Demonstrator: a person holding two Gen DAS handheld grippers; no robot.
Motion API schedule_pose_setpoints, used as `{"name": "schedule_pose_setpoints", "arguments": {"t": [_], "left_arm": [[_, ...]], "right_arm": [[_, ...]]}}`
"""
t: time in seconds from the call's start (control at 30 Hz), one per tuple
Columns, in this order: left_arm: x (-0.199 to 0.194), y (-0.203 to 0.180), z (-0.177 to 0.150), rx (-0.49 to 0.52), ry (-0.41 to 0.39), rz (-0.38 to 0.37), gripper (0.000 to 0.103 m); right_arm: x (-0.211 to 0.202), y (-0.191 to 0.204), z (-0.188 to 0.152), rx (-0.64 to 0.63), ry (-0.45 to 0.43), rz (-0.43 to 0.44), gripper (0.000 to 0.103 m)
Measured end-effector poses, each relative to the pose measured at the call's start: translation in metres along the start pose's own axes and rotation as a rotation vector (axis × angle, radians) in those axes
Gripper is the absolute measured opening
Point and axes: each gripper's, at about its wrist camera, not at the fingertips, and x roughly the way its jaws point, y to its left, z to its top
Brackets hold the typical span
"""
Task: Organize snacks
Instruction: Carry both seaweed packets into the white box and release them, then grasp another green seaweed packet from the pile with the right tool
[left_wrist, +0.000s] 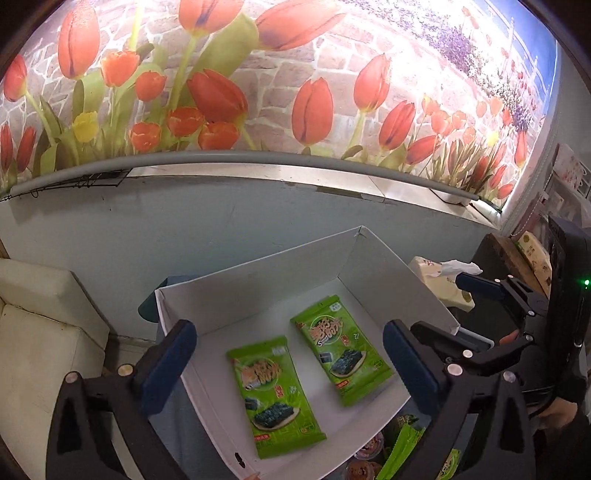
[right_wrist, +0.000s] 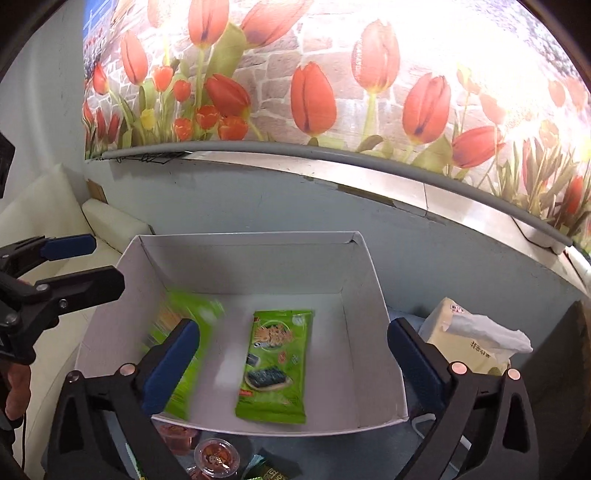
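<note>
Left wrist view: left gripper (left_wrist: 290, 363) jaws wide apart, empty, above the white box (left_wrist: 258, 277), where two green seaweed packets (left_wrist: 275, 398) (left_wrist: 341, 349) lie flat side by side, probably to leave room for more; right gripper (left_wrist: 443, 301) also open and empty, at the box's right. Right wrist view: only here, jelly cups (right_wrist: 216, 456) show waiting near the box's near wall and a tissue pack (right_wrist: 471, 338) at right; the left packet is motion-blurred.

Tulip mural (left_wrist: 258, 74) glowing across the far wall, tissue pack (right_wrist: 469, 339) over on the right, white sofa (left_wrist: 40, 332) sitting left.
</note>
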Motion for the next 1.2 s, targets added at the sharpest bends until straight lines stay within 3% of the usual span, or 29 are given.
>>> {"name": "schedule_pose_setpoints", "arguments": {"t": [0.13, 0.27, 0.4, 0.53, 0.6, 0.7, 0.8, 1.03, 1.2], "left_arm": [[-0.009, -0.002, -0.005, 0.003, -0.020, 0.010, 0.103], [-0.030, -0.011, -0.018, 0.018, -0.078, 0.028, 0.103], [-0.055, -0.023, -0.046, 0.043, -0.099, 0.025, 0.103], [-0.082, -0.033, -0.090, 0.028, -0.143, 0.078, 0.103], [-0.094, -0.040, -0.117, 0.032, -0.116, 0.084, 0.103], [-0.113, -0.051, -0.154, 0.031, -0.067, 0.010, 0.103], [-0.131, -0.061, -0.189, 0.006, -0.056, -0.023, 0.103], [-0.148, -0.075, -0.239, -0.003, 0.002, -0.033, 0.103], [-0.157, -0.081, -0.253, 0.036, 0.010, -0.023, 0.103]], "right_arm": [[-0.008, 0.000, -0.005, -0.001, 0.002, -0.001, 0.103], [-0.035, 0.009, -0.023, -0.033, -0.070, -0.011, 0.103], [-0.055, 0.029, -0.059, -0.166, -0.068, 0.017, 0.103], [-0.068, 0.040, -0.108, -0.219, -0.029, 0.027, 0.103], [-0.075, 0.040, -0.131, -0.207, -0.018, 0.024, 0.103], [-0.083, 0.037, -0.163, -0.192, -0.022, 0.037, 0.103], [-0.075, 0.028, -0.186, -0.136, 0.038, 0.080, 0.103], [-0.051, 0.036, -0.200, -0.239, 0.077, 0.011, 0.103], [-0.029, 0.029, -0.203, -0.201, 0.156, 0.053, 0.103]]}}
